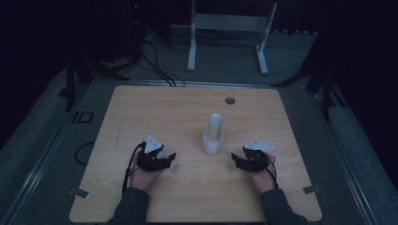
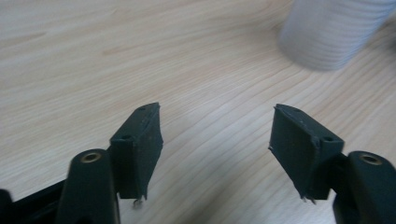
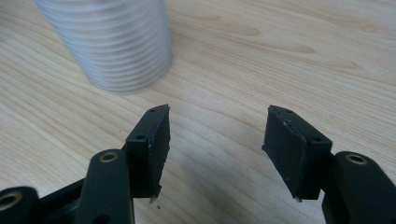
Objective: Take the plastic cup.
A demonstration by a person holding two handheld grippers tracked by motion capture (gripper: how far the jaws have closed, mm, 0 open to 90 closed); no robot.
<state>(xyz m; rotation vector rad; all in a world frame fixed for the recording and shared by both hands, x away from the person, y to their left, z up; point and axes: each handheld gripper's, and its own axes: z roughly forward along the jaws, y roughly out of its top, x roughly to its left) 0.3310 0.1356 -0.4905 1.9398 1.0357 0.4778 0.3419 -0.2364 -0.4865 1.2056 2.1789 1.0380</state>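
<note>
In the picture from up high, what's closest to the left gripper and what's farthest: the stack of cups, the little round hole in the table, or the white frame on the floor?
From the left gripper:
1. Stack of cups, on the table's middle, just to its right.
2. Round hole, near the table's far edge.
3. White frame, on the floor beyond the table.

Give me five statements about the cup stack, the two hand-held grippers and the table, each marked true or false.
1. The stack of clear cups stands upright on the wooden table. True.
2. The left hand-held gripper is clamped on the stack. False: its jaws stand apart over bare wood.
3. The stack stands between the two grippers. True.
4. The right hand-held gripper holds a single cup. False: nothing is between its jaws.
5. The stack lies on its side. False: it is upright.
</note>
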